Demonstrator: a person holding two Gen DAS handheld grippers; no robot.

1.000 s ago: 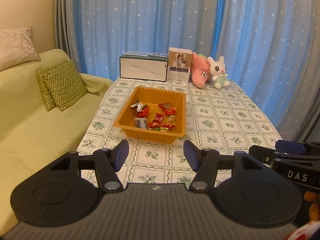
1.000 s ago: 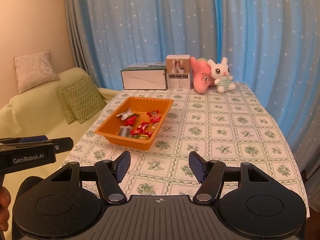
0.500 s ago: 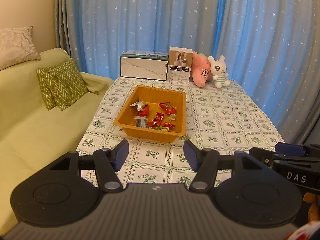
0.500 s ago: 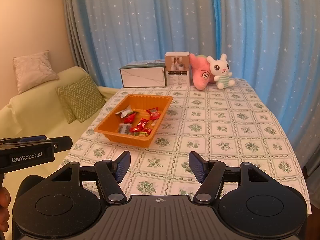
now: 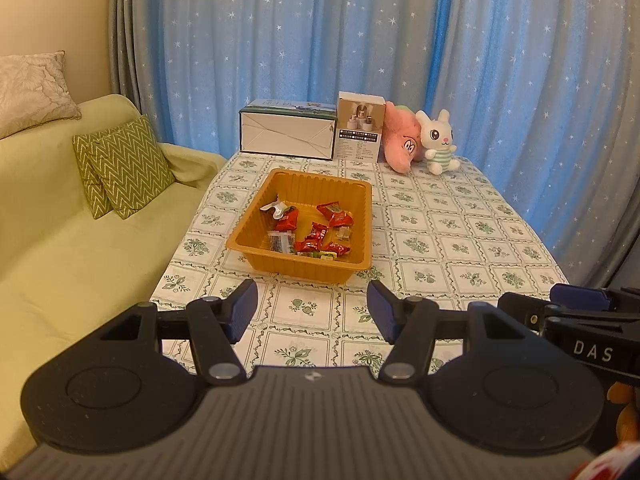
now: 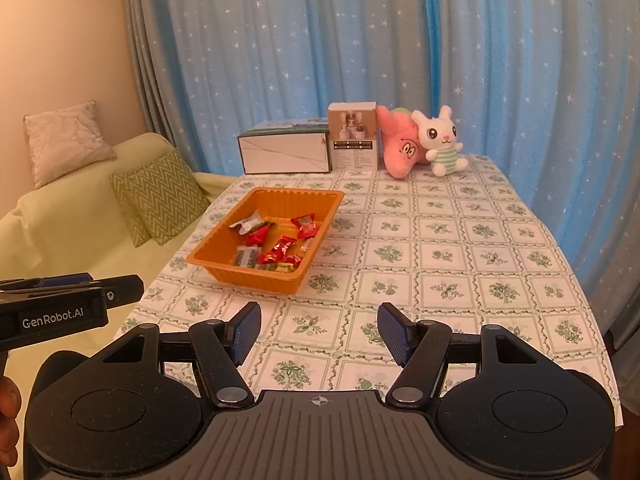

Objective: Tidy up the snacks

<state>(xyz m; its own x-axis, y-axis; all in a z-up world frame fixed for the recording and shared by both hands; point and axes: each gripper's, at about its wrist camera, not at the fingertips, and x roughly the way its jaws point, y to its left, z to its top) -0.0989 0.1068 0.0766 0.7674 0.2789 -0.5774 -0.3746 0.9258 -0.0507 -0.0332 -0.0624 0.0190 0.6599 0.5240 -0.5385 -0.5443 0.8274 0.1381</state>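
An orange tray (image 5: 320, 182) (image 6: 224, 270) sits on the left half of the table and holds several wrapped snacks (image 5: 314, 236) (image 6: 280, 246), mostly red. My left gripper (image 5: 312, 310) is open and empty, held above the table's near edge, short of the tray. My right gripper (image 6: 318, 332) is open and empty, also at the near edge, to the right of the tray. Each gripper shows at the side of the other's view.
A patterned tablecloth (image 5: 440, 240) covers the table. At the far end stand a long white box (image 5: 286, 134), a small upright box (image 5: 360, 126), a pink plush (image 5: 400, 140) and a white bunny plush (image 5: 438, 142). A green sofa with cushions (image 5: 124, 168) lies left. Blue curtains hang behind.
Both grippers have drawn back slightly from the table, so the tray looks a little farther away. Both stay open and empty.
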